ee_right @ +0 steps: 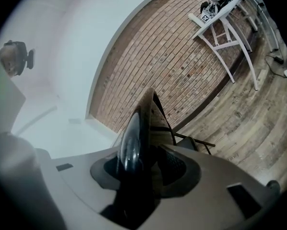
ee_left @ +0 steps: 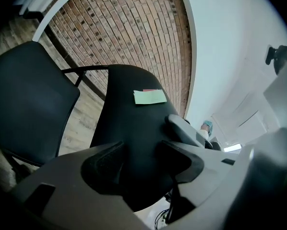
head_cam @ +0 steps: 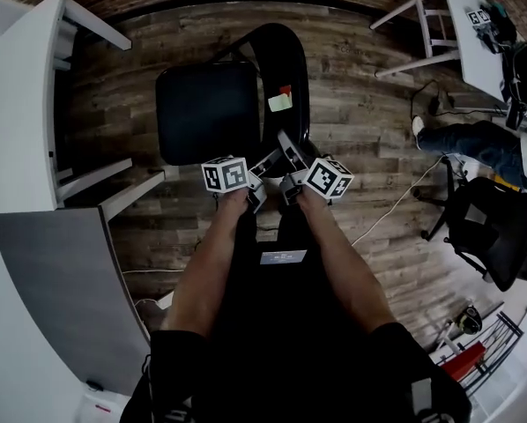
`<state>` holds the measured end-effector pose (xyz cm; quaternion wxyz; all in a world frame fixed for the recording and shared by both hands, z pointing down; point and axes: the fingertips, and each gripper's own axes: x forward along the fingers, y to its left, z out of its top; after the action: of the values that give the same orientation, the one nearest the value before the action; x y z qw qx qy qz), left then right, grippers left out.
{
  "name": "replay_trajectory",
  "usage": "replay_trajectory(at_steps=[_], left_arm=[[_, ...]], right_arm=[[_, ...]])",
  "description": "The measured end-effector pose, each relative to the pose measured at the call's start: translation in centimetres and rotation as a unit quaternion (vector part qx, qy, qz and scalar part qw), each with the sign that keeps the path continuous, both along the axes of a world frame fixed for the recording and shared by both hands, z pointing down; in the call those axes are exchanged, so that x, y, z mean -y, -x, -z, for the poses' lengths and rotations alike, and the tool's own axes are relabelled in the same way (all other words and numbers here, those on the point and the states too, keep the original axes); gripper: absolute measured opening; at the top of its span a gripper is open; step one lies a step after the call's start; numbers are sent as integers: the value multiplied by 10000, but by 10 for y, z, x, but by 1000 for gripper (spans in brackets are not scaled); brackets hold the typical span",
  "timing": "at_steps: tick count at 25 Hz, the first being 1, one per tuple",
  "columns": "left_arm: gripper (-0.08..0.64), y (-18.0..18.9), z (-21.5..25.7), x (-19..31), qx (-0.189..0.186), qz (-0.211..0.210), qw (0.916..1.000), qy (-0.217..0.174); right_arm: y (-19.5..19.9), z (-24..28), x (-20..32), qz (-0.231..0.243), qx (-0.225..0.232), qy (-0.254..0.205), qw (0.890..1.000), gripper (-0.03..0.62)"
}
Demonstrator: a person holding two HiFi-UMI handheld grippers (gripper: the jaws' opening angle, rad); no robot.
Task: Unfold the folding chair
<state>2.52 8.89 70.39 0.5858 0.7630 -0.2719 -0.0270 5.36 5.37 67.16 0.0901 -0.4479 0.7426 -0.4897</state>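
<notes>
The black folding chair (head_cam: 246, 95) stands on the wooden plank floor (head_cam: 369, 122) right in front of the person, with a white table (head_cam: 25, 104) to its left and a brick wall (ee_left: 134, 32) beyond it. In the head view its seat (head_cam: 208, 111) is spread out to the left with its broad face turned up to the camera. The curved backrest (head_cam: 290, 64) is seen almost edge-on, its length running straight away from the person toward the wall. A pale green sticky note (ee_left: 150, 97) with a red sliver above it sits on the backrest; no writing shows on it. A small light tag (head_cam: 283, 256) on the person's dark clothing carries print too small to read. The left gripper (ee_left: 142, 161) has its jaws spread wide, with the backrest's near rim between them and the pads not seen pressing on it. The right gripper (ee_right: 146, 169) straddles the same rim edge-on, its jaws parted with a gap beside the glossy edge, gripping nothing.
</notes>
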Motion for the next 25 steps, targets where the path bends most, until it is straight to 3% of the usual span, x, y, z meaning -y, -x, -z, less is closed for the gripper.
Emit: replay_trajectory(at_steps=[12,19,25], left_arm=[[212,-21,10,0,-39,-553,9984,-69],[196,-26,13,4,38,-980,9949,-236],[196,-26,12,8,-39,-776,9966,-259]], right_arm=[[-20,1,-2,-411,-195,10,9990,149],[-27,2,-1,-896,162,44,9958,163],[-28,0,3,-744,102,89,9971,161]])
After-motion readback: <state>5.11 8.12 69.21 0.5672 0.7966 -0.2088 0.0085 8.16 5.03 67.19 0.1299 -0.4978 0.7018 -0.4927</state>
